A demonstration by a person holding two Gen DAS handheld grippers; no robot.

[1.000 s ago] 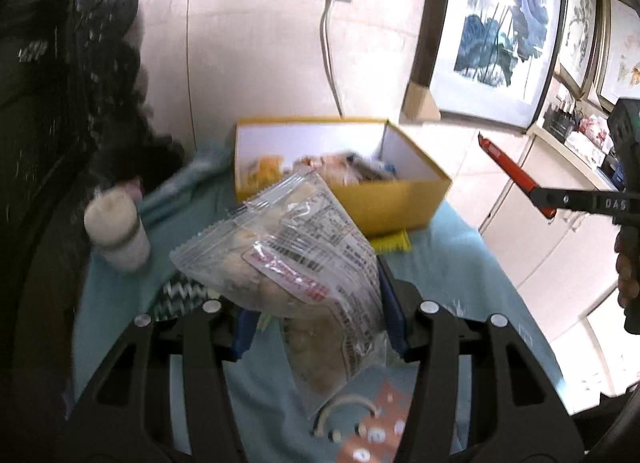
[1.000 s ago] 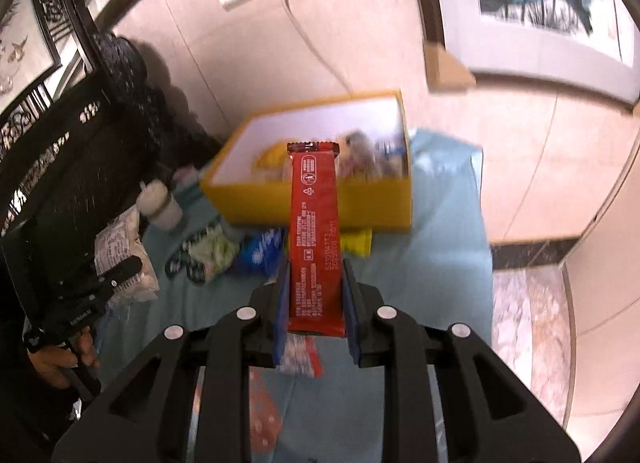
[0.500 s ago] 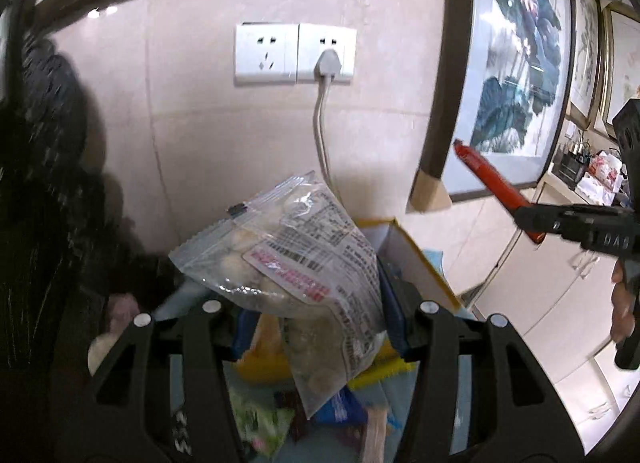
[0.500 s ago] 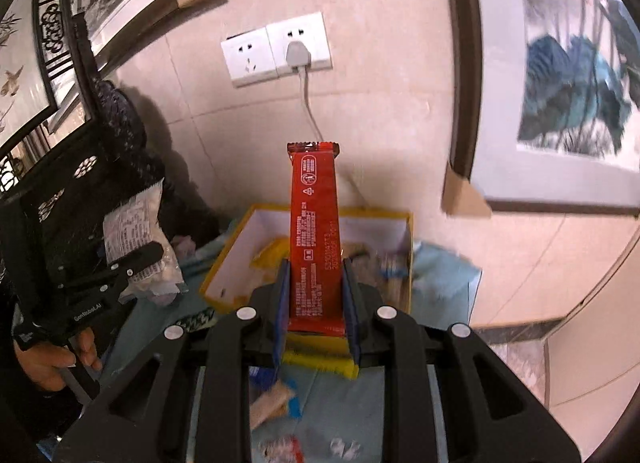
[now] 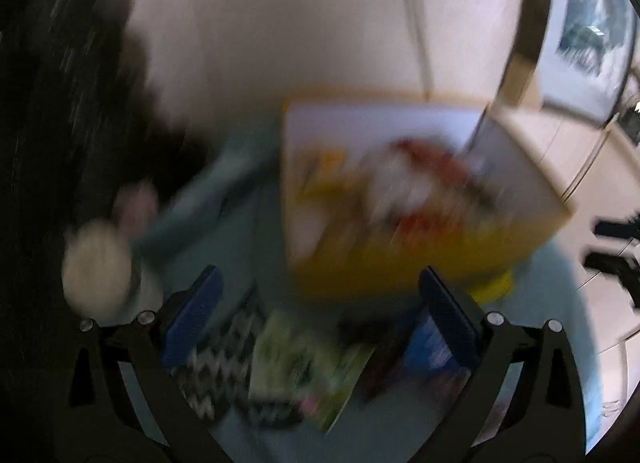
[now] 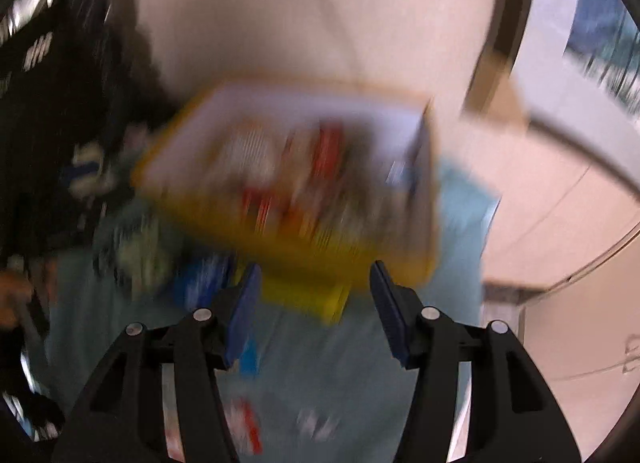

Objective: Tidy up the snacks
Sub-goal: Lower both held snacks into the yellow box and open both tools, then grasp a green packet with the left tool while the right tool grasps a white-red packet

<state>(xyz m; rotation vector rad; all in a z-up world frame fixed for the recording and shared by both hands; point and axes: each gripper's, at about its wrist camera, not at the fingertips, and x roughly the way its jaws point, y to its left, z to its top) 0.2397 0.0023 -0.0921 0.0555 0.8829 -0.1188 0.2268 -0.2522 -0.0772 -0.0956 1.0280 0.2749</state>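
Both snacks have left my grippers since a moment ago: left gripper (image 5: 320, 305) and right gripper (image 6: 316, 309) now gape empty over the teal cloth (image 6: 352, 363). Blurred snacks fill the yellow box (image 5: 420, 259); more packets (image 5: 304, 367) wait outside.

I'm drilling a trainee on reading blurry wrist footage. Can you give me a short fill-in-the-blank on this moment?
1. Both the left gripper and right gripper are ____.
2. The outside of the box is ____.
3. The cloth under the snacks is light ____.

Missing words: open; yellow; blue
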